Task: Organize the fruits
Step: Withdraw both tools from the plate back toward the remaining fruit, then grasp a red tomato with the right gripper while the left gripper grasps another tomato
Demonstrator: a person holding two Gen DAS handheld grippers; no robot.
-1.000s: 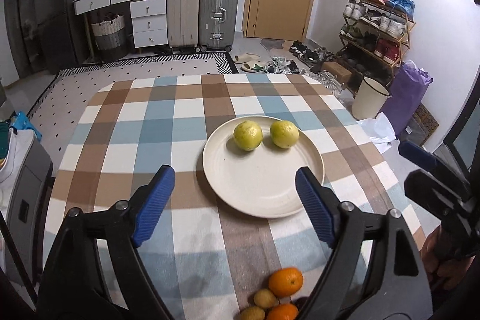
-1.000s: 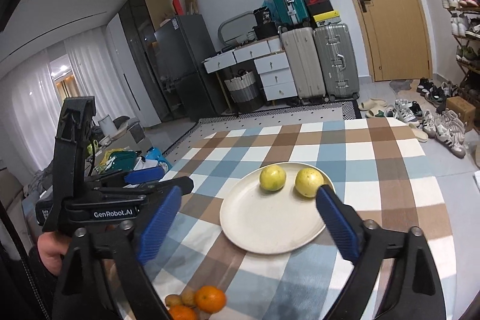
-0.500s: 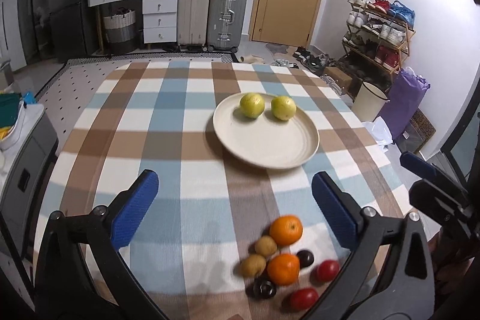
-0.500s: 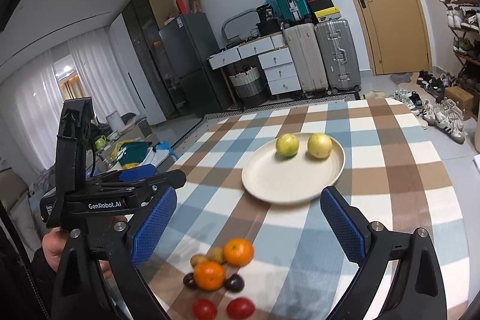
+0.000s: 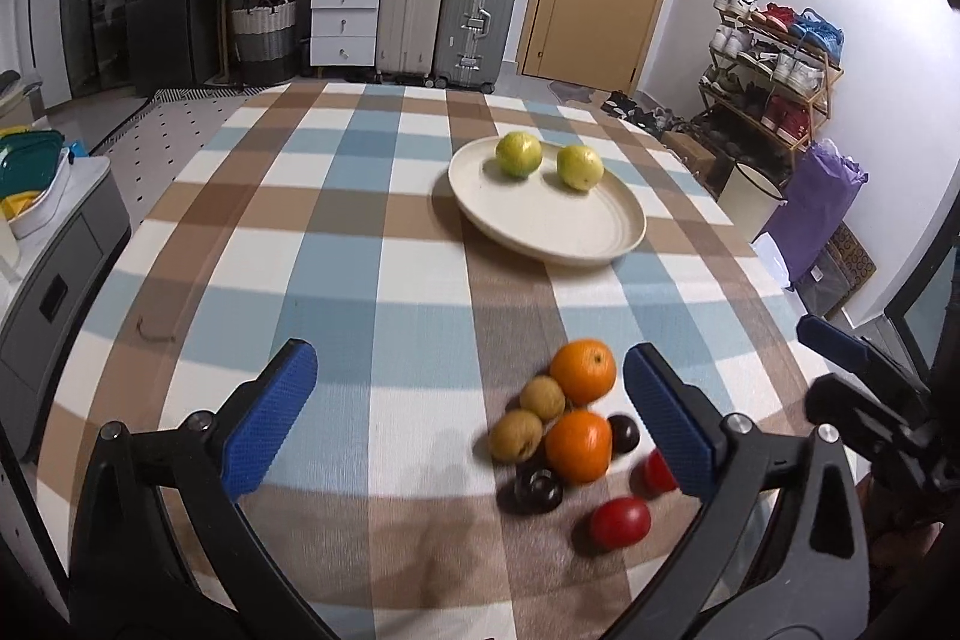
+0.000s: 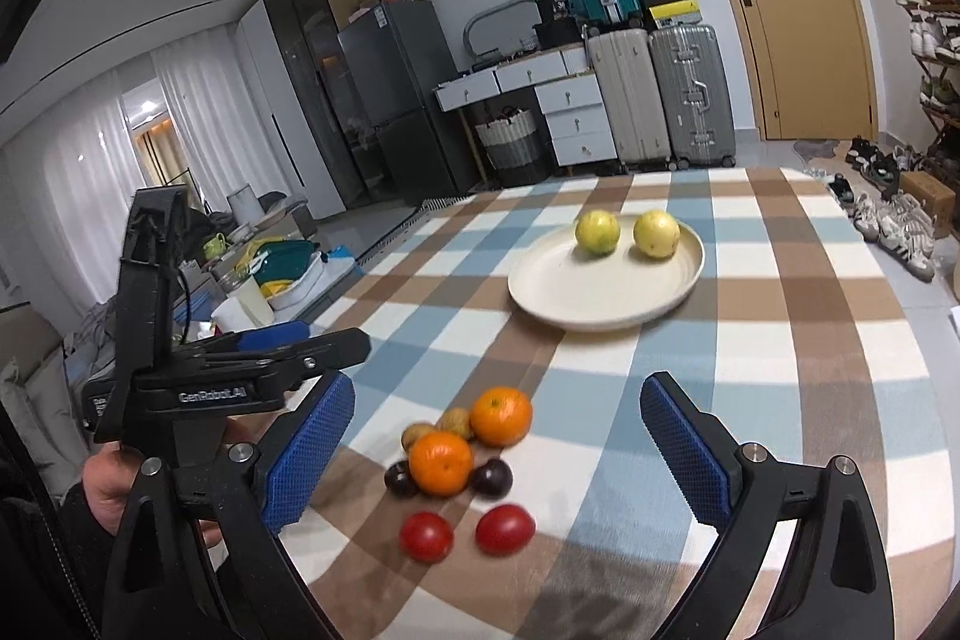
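A cream plate (image 5: 576, 232) (image 6: 558, 292) on the checked tablecloth holds two yellow-green fruits (image 5: 518, 153) (image 6: 597, 232). Near the table's front edge lies a cluster: two oranges (image 5: 583, 371) (image 6: 501, 415), two brown kiwis (image 5: 516, 435) (image 6: 454, 421), two dark plums (image 5: 539, 488) (image 6: 491, 478) and two red tomatoes (image 5: 620, 522) (image 6: 505, 529). My left gripper (image 5: 474, 421) is open and empty above the near table, left of the cluster. My right gripper (image 6: 498, 460) is open and empty, hovering over the cluster.
The checked table (image 5: 336, 244) ends at the right, with a white bin (image 5: 750, 208) and a shoe rack (image 5: 774, 76) beyond. Suitcases (image 5: 474, 22) and drawers stand at the back wall. The left gripper's body (image 6: 228, 370) shows at the right view's left.
Both grippers have drawn back toward the table's front edge. The plate now sits farther away, and the whole fruit cluster has come into view between the fingers.
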